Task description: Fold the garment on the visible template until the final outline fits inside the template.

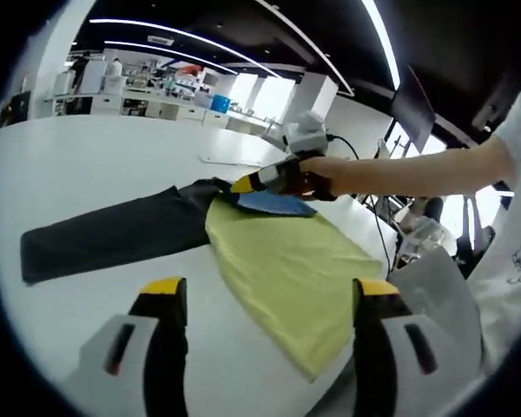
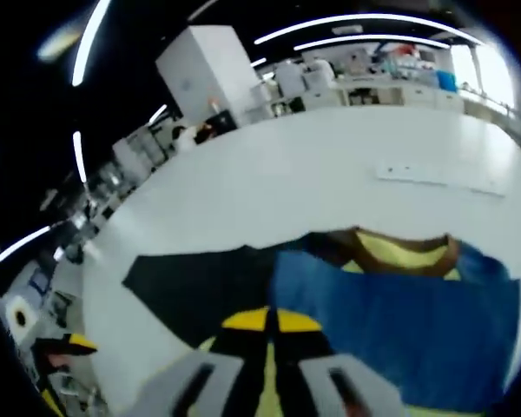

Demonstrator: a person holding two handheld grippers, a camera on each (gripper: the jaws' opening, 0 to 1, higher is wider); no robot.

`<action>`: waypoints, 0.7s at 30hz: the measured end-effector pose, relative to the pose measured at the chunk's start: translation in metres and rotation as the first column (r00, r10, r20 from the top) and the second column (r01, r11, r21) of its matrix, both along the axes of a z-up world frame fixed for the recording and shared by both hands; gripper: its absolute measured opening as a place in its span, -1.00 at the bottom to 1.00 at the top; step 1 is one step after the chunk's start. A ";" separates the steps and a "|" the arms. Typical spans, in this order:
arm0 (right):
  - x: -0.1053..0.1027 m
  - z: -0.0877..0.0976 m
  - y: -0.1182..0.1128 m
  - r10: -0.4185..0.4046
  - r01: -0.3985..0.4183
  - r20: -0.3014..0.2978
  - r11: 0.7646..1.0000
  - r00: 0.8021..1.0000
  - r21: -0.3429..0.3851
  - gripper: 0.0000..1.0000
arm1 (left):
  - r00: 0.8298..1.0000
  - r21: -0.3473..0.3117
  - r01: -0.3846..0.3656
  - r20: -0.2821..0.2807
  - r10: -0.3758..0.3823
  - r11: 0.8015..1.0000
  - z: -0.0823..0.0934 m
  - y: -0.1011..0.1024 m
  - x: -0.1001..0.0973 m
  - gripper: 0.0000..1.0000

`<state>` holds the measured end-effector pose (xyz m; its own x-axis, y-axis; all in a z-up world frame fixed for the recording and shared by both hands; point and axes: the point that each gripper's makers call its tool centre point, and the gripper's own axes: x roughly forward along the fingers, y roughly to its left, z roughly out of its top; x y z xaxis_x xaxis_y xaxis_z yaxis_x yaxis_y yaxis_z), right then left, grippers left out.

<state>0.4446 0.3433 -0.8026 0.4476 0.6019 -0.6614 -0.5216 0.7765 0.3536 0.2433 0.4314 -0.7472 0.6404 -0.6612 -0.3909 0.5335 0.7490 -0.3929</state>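
A yellow garment [image 1: 286,261] lies on the white table [image 1: 95,156], one dark sleeve [image 1: 113,234] stretched out to the left. At its far end a blue layer [image 1: 273,202] shows; I cannot tell whether it is cloth or a template. My left gripper [image 1: 271,291] hovers open over the near edge of the yellow cloth. My right gripper [image 1: 247,183], held by a hand, touches the garment's far edge. In the right gripper view my right gripper [image 2: 269,320] has its yellow tips together on the fabric, beside the blue layer [image 2: 391,321], a brown-rimmed yellow collar [image 2: 399,249] and the dark sleeve [image 2: 200,287].
The person's arm [image 1: 408,172] reaches in from the right. The table's edge runs close past the garment's right side, with a grey chair [image 1: 438,291] beyond it. A flat white strip [image 2: 438,178] lies farther out on the table. Shelves and desks stand far behind.
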 end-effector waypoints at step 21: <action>-0.008 -0.007 0.007 0.136 -0.135 0.086 0.991 0.987 -0.019 -0.14 | 1.000 0.001 0.007 0.001 -0.007 1.000 0.002 0.002 0.007 0.50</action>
